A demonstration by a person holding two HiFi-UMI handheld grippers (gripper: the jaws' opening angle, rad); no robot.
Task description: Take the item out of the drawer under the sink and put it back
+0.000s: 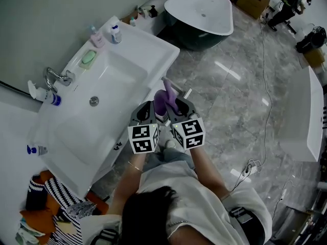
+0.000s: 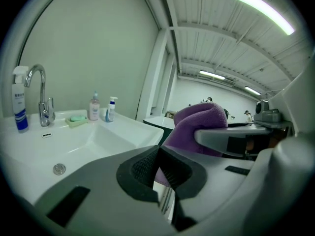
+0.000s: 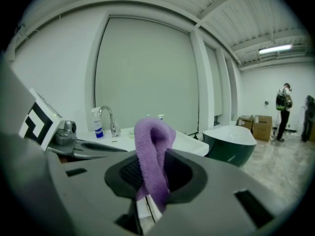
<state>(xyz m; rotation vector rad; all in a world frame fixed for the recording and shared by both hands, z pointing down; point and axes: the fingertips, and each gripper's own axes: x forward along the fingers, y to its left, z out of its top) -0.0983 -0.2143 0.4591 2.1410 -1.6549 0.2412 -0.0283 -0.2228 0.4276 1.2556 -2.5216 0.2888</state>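
A purple towel (image 1: pixel 162 98) hangs folded from my right gripper (image 1: pixel 176 106), which is shut on it in front of the white sink vanity (image 1: pixel 153 50). In the right gripper view the towel (image 3: pixel 152 141) loops up between the dark pads of my right gripper (image 3: pixel 153 171) and droops below them. My left gripper (image 1: pixel 148 107) is close beside it on the left. Its pads meet at the tips with nothing between them (image 2: pixel 157 151); the towel (image 2: pixel 197 122) shows just behind. The drawer under the sink is hidden by the grippers.
On the sink stand a chrome faucet (image 1: pixel 56 77), a green soap (image 1: pixel 89 58), two small bottles (image 1: pixel 115 33) and a spray bottle (image 1: pixel 43 95). A dark freestanding bathtub (image 1: pixel 199 11) lies beyond. A cable (image 1: pixel 263 137) runs over the grey marble floor. Striped cloth (image 1: pixel 61 193) lies below left.
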